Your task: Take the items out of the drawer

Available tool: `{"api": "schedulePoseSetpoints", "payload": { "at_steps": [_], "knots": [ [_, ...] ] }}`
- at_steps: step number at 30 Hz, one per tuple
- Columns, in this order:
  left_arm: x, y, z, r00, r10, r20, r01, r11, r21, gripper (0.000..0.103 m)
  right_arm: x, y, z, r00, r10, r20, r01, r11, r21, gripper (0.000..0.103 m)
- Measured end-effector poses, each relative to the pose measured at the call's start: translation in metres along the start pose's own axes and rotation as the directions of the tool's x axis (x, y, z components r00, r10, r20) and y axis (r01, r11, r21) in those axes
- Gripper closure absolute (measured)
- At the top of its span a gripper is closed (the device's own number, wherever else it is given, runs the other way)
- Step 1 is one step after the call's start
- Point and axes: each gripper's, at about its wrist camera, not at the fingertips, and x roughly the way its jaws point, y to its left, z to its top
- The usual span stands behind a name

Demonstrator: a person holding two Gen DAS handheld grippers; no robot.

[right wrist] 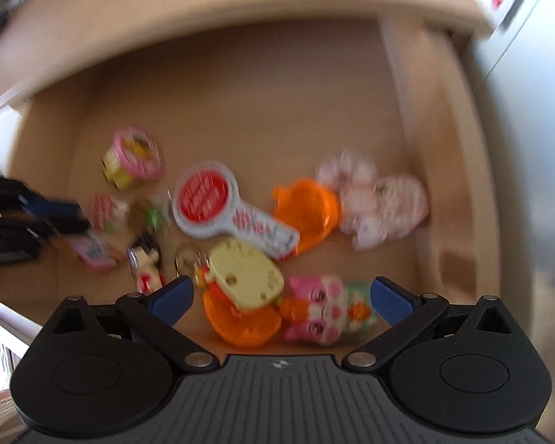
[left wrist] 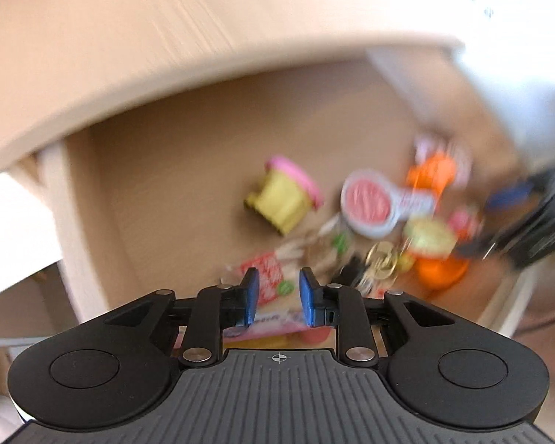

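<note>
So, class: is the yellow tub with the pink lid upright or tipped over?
Tipped over. The yellow tub lies on its side on the drawer floor, lid facing sideways.

Bright daylight, heavy motion blur, fisheye bending edges, overexposed right side

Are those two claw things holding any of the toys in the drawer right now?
No. The left gripper has its fingers narrowly apart with nothing between them, and the right gripper is wide open above the toys; nothing is held.
</note>
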Motion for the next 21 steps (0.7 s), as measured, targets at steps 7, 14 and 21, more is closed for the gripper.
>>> {"api": "schedulePoseSetpoints", "payload": {
  "at_steps": [7, 14, 21],
  "knots": [
    [-0.039, 0.017, -0.012, 0.999, -0.035, 0.04, 0.039, 0.992, -0.124, 0.077, 0.023, 0.026, 0.022, 0.987, -0.075, -0.139, 0.063, 0.994, -0.092, 0.017],
    [-0.037, 0.022, -0.021, 0.978, -0.117, -0.175, 0.104, 0.991, -0.082, 0.078, 0.023, 0.057, 0.065, 0.998, 0.004, -0.064, -0.014, 0.989, -0.148, 0.064],
    [-0.007, 0.011, -0.008, 0.962, -0.124, -0.242, 0.108, 0.991, -0.075, 0.083, -0.019, 0.05, 0.055, 0.999, -0.048, -0.001, 0.047, 0.971, -0.235, 0.022]
  ]
}}
